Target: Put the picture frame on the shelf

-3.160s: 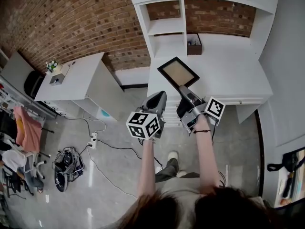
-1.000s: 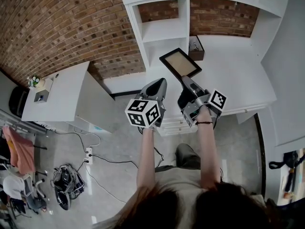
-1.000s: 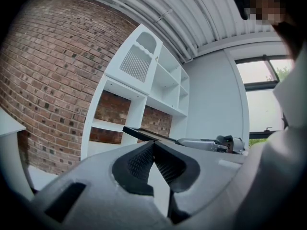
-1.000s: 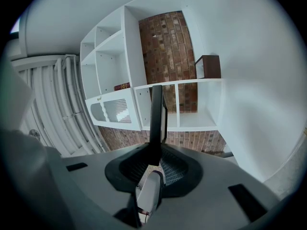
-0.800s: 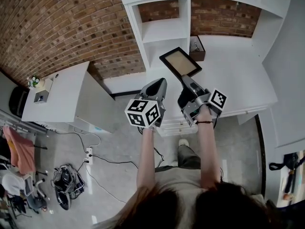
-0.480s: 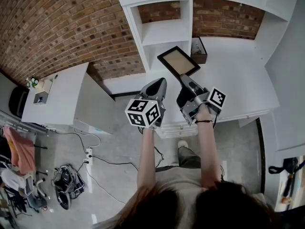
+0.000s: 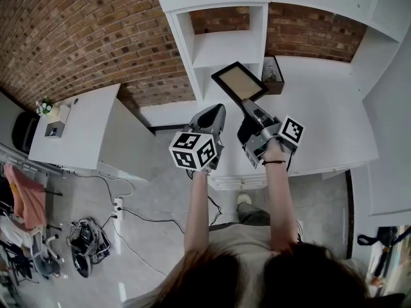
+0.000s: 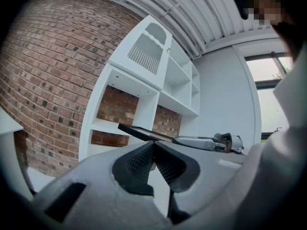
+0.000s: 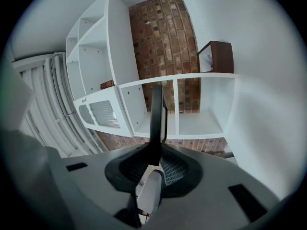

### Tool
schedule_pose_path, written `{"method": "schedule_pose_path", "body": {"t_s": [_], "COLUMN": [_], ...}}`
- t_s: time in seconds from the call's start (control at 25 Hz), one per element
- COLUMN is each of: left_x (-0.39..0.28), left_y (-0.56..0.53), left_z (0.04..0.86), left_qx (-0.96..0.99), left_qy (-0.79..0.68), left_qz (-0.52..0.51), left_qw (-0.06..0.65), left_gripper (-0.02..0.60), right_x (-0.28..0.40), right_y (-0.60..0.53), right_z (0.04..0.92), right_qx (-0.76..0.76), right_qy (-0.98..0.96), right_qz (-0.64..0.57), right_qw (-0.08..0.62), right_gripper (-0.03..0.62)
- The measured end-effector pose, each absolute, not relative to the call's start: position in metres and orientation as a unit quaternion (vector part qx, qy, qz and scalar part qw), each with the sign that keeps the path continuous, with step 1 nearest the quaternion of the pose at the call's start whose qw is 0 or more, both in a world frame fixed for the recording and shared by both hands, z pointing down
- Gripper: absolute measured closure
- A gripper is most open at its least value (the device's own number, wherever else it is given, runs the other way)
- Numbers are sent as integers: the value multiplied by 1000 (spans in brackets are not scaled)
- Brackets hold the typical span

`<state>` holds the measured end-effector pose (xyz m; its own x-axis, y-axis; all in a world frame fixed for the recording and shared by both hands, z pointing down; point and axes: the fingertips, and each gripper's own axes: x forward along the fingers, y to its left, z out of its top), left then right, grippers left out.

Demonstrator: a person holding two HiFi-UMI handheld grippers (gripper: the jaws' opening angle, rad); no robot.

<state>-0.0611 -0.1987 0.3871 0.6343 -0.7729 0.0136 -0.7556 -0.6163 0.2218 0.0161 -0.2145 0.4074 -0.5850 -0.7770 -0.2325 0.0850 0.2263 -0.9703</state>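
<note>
The picture frame [image 7: 240, 82], black-edged with a tan panel, hangs tilted in the air in front of the white shelf unit [image 7: 228, 43], just below its lower open compartment. My right gripper [image 7: 248, 106] is shut on the frame's near corner. In the right gripper view the frame [image 9: 157, 114] stands edge-on between the jaws of the right gripper [image 9: 155, 158]. My left gripper [image 7: 216, 112] hovers just left of it, shut and empty. The left gripper view has the frame [image 8: 143, 132] as a thin dark slab above the shut left gripper [image 8: 153, 145].
A dark brown box [image 7: 274, 74] sits on the white countertop [image 7: 321, 114] right of the frame. A white desk [image 7: 83, 117] with a small plant [image 7: 45, 108] stands to the left. Brick wall behind the shelves; cables [image 7: 87, 239] on the floor.
The person has stepped closer to the shelf unit. The frame, still held by the right gripper, has come nearer the lower shelf opening. The left gripper keeps its place beside it.
</note>
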Motion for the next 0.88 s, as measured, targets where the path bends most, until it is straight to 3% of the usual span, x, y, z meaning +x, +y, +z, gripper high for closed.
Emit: {"method": "schedule_pose_path", "body": {"t_s": [0.88], "left_x": [-63], "left_y": [-254], "left_z": [380], "left_qx": [875], "left_qy": [-472], "left_qz": [-44], "left_qw": [100], "left_gripper": [571], "right_x": [13], "right_y": [-282], "right_z": [394], "right_qx": [-211], "right_qy": [698], "right_qz": [-582], "right_qw": [360], "right_gripper": [525]}}
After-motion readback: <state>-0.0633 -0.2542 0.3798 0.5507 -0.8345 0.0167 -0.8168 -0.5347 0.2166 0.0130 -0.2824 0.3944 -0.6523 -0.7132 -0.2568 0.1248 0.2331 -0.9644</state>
